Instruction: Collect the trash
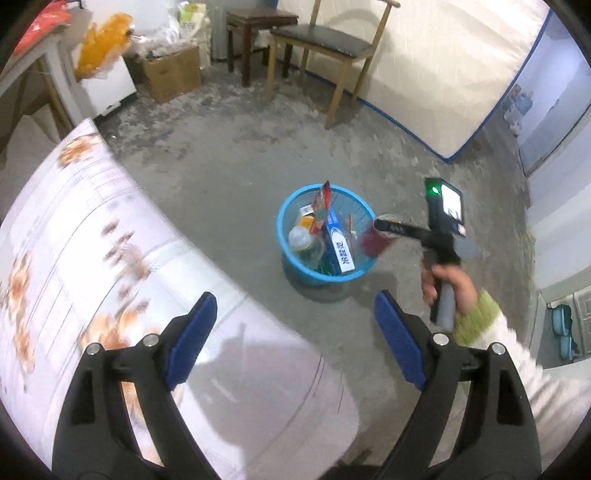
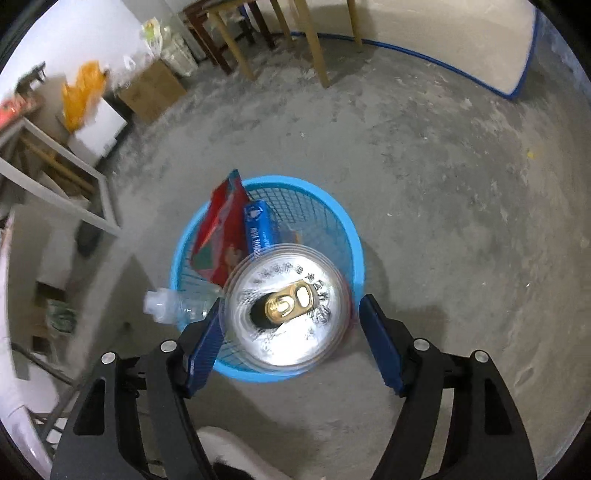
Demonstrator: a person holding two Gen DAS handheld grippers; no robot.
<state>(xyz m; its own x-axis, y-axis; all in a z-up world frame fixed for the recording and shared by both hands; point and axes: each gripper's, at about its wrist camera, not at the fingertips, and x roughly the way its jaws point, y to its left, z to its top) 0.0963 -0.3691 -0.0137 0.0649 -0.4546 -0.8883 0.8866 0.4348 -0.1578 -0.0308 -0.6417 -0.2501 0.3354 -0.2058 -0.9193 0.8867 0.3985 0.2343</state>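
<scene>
A blue mesh basket (image 1: 282, 236) (image 2: 349, 240) stands on the concrete floor. It holds a red packet (image 2: 221, 225), a blue box (image 1: 338, 245) (image 2: 258, 229) and a clear plastic bottle (image 1: 303, 242) (image 2: 173, 306). My right gripper (image 2: 291, 302) hangs over the basket with a blurred drink can (image 2: 284, 306) between its jaws. The can's silver top faces the camera; the left pad meets its edge and the right pad stands clear of it. The left wrist view shows the red can (image 1: 375, 243) at the right gripper (image 1: 382, 225), over the basket's rim. My left gripper (image 1: 295, 299) is open and empty.
A patterned cloth surface (image 1: 110, 258) lies under the left gripper. A wooden chair (image 1: 325, 40), a dark stool (image 1: 258, 22), a cardboard box (image 1: 171, 72) and a white mattress (image 1: 461, 74) edge the far floor. A white frame table (image 2: 55, 155) stands left of the basket.
</scene>
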